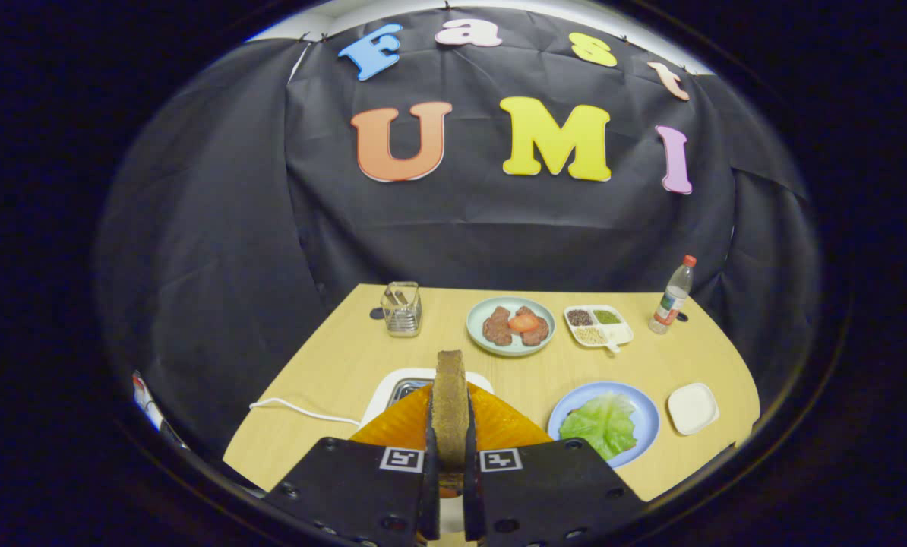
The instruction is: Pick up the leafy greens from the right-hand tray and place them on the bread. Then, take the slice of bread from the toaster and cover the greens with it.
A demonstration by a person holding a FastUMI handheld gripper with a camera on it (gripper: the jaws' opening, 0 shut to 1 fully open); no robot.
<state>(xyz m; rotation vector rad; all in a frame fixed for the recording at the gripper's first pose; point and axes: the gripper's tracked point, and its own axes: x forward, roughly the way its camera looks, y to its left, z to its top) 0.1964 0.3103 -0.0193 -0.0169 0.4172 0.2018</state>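
- The gripper (450, 486) was clenched on 1 slice of bread (450, 403), held upright and edge-on between both fingers, above the toaster (404, 389).
- The leafy greens (602, 422) lay on the blue plate (647, 414), right of the toaster (no bread beneath them).
- The slice's long axis pointed up; it needed laying flat rightward.

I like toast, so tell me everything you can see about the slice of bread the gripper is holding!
The slice of bread is brown with a rough, grainy edge, seen edge-on. It stands upright, pinched between the two fingers of the gripper, which press on both flat sides. It is above the white toaster, with something orange just behind it.
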